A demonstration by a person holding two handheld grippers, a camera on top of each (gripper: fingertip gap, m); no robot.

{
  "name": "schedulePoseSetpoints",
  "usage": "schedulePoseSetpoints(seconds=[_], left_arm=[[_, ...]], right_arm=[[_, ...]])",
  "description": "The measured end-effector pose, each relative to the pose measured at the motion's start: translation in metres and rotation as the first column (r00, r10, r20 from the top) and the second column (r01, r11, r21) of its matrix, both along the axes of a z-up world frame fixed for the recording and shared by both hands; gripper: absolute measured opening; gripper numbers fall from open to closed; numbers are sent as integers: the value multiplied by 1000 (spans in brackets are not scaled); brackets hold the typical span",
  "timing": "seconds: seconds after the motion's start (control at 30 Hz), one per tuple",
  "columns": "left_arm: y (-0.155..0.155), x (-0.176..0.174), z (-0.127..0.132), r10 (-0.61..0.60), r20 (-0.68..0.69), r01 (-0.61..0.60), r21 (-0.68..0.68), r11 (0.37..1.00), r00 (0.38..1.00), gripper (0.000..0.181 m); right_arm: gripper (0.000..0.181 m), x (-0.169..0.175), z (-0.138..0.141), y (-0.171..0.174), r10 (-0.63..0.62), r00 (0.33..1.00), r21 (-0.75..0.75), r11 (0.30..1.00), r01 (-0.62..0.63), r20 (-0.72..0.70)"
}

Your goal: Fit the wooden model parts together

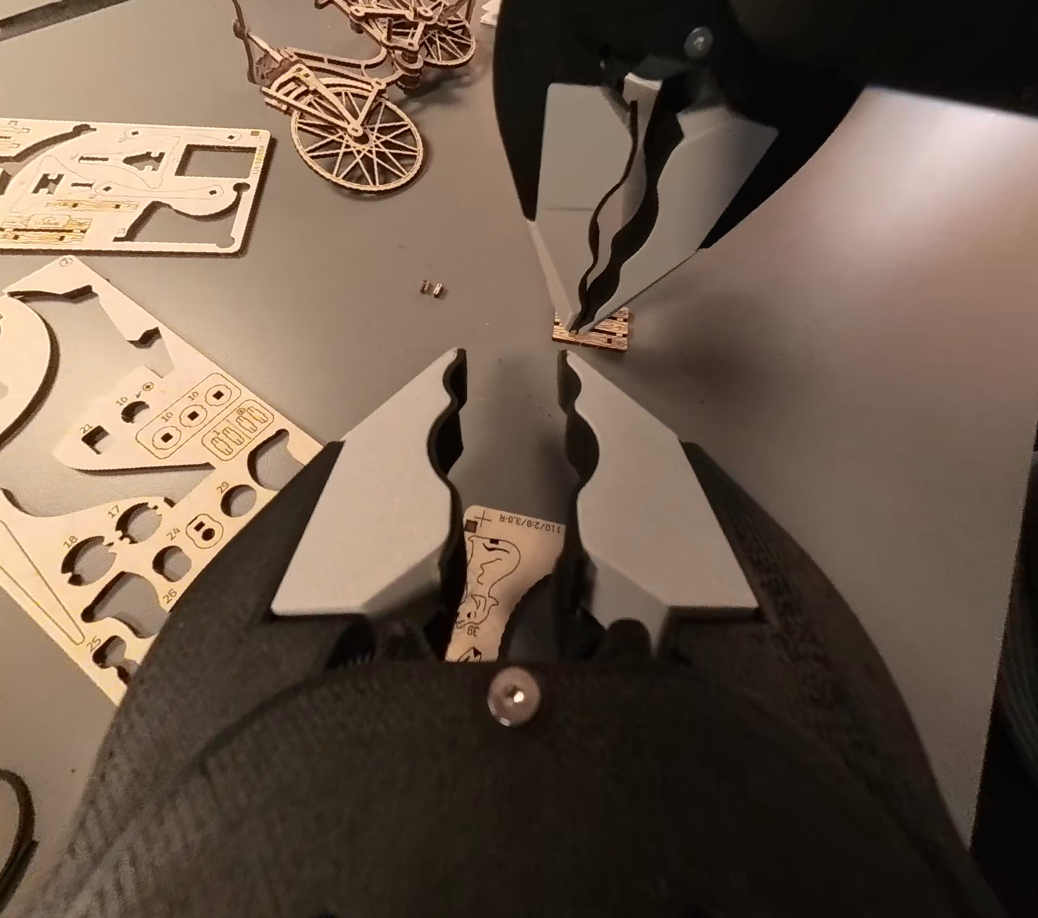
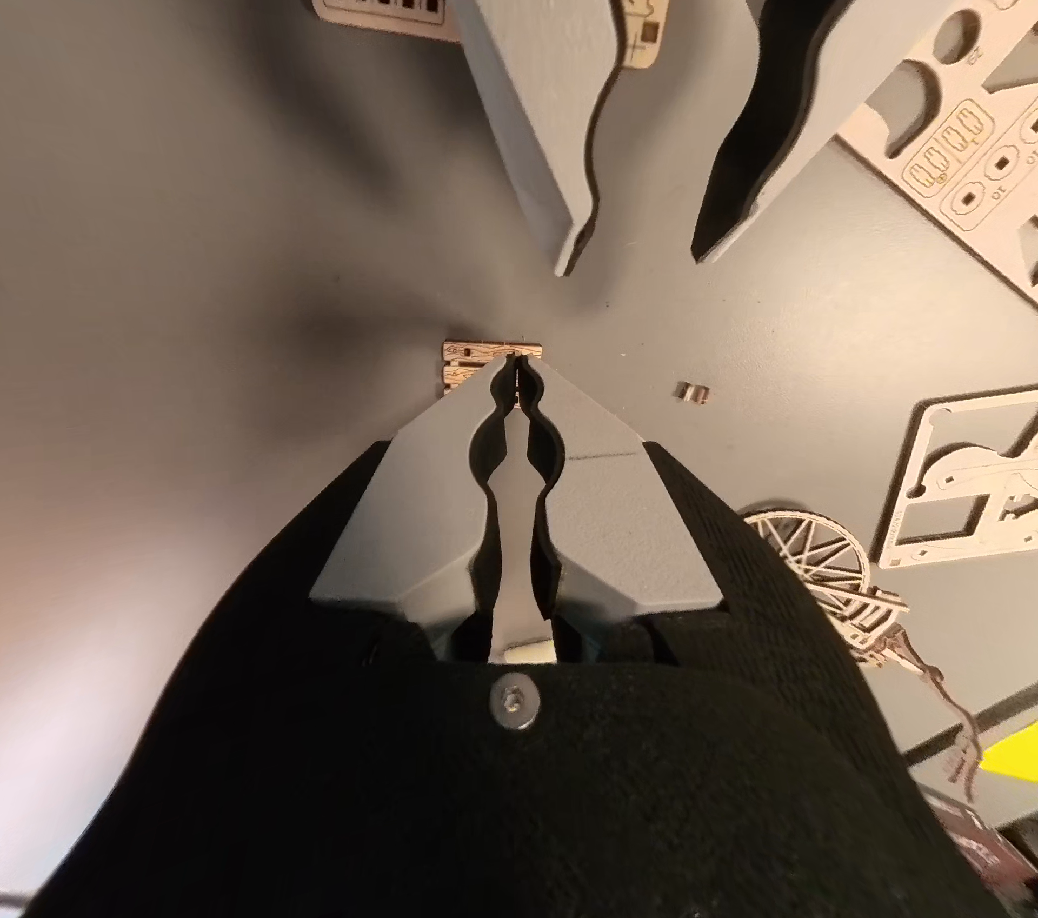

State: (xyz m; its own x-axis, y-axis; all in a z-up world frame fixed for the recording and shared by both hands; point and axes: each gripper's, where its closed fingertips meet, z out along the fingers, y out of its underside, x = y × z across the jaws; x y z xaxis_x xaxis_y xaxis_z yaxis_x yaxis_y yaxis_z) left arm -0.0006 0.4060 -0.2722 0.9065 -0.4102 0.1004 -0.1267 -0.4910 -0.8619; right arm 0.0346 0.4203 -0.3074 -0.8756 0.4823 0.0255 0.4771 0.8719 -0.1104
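Your right tongs (image 2: pixel 517 357) come down steeply with the tips nearly pinched together, planted on the small slatted wooden panel (image 1: pixel 609 334) that lies flat on the grey surface (image 1: pixel 842 385). Whether they grip a thin peg at the tips or only press on the panel, neither view settles. Your left tongs (image 1: pixel 514 363) hang released and empty just short of that panel, jaws spread, with a punched part sheet (image 1: pixel 508 588) lying under them.

The step in hand looks like seating or lifting at the panel, so work it this way:

- Keep the right tips square to the panel's face; a tilt will lever the thin wood up at one edge and flick it away
- Bring the left tongs forward and low, and brace the panel's near edge against the surface before you add force
- Press slowly; the slats look fragile and could snap along the grain
- Mind the two tiny loose pins (image 1: pixel 432 288) lying to the left of the right tips, since a sweep of either finger would scatter them

The half-built wooden bicycle (image 1: pixel 359 104) stands well beyond the left tongs, farther off to their left, so a carry to it must clear the pins and the other part sheets (image 1: pixel 129 183)
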Motion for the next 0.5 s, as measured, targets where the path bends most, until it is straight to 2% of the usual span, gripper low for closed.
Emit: schedulePoseSetpoints(seconds=[0.3, 0.5], left_arm=[[2, -15, 4, 80, 25, -80, 11, 997, 996, 27], [3, -26, 11, 142, 54, -144, 32, 989, 988, 25]], right_arm=[[0, -3, 0, -1, -24, 998, 30, 999, 22, 57], [0, -2, 0, 0, -168, 977, 47, 985, 163, 131]])
